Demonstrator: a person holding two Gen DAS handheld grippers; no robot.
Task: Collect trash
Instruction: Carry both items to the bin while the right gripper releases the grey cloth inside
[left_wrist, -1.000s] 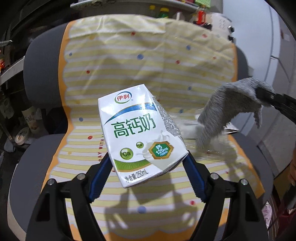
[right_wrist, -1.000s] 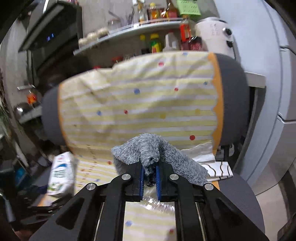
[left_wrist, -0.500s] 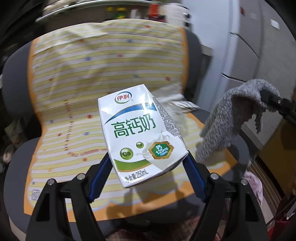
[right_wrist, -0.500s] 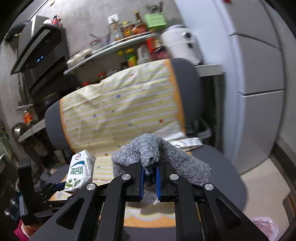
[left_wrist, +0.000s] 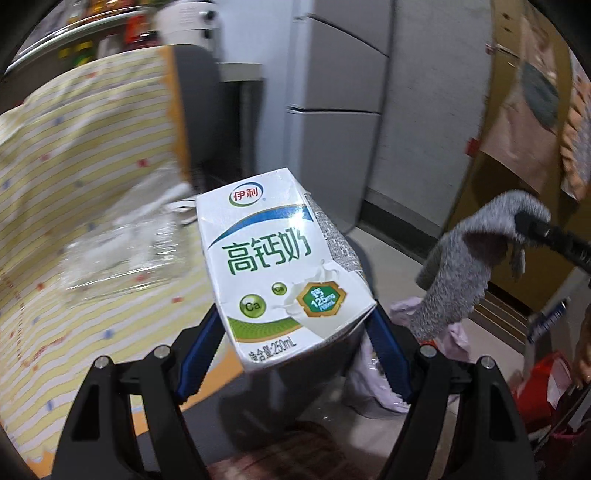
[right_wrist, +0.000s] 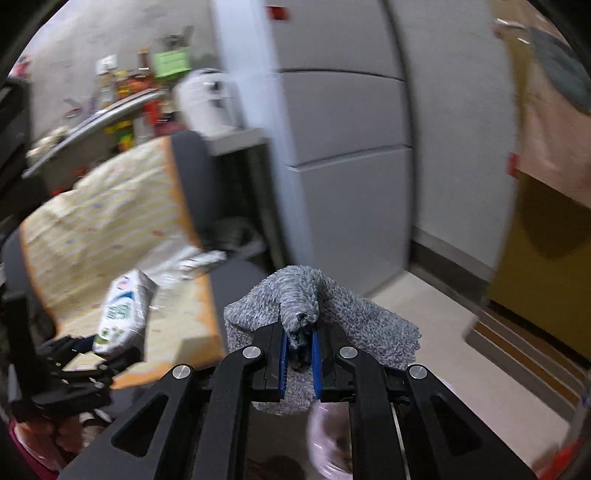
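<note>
left wrist view: the left gripper (left_wrist: 295, 332) had its jaws spread wide and clamped on the lower corners of a white milk carton (left_wrist: 284, 266), which sat tilted and upright between the blue pads, exactly as it had a second earlier. what changed was the background: the chair with the yellow striped cover (left_wrist: 74, 184), which had filled the view, had slid to the left edge, and grey cabinet doors (left_wrist: 332, 147) and pale floor (left_wrist: 388, 251) had taken its place. clear plastic wrapping (left_wrist: 122, 254) was left lying on the seat.

right wrist view: the right gripper (right_wrist: 298, 347) pinched a fold of grey fuzzy cloth (right_wrist: 332, 317), possibly a sock, the rest draped over the fingertips. its jaws were nearly closed but just beginning to open, with the cloth still between them. here too the chair had moved away to the left.

below both grippers a pale pink bag (left_wrist: 369, 369) lay on the floor; the same bag showed under the right jaws in the right wrist view, with a red item (left_wrist: 543, 376) beside it in the left wrist view.

reading: both items had been carried off the chair toward the bag, probably the collection point. the loosening right grip suggested the cloth was about to be dropped first; the carton remained to follow, and the wrapping remained to be fetched.
</note>
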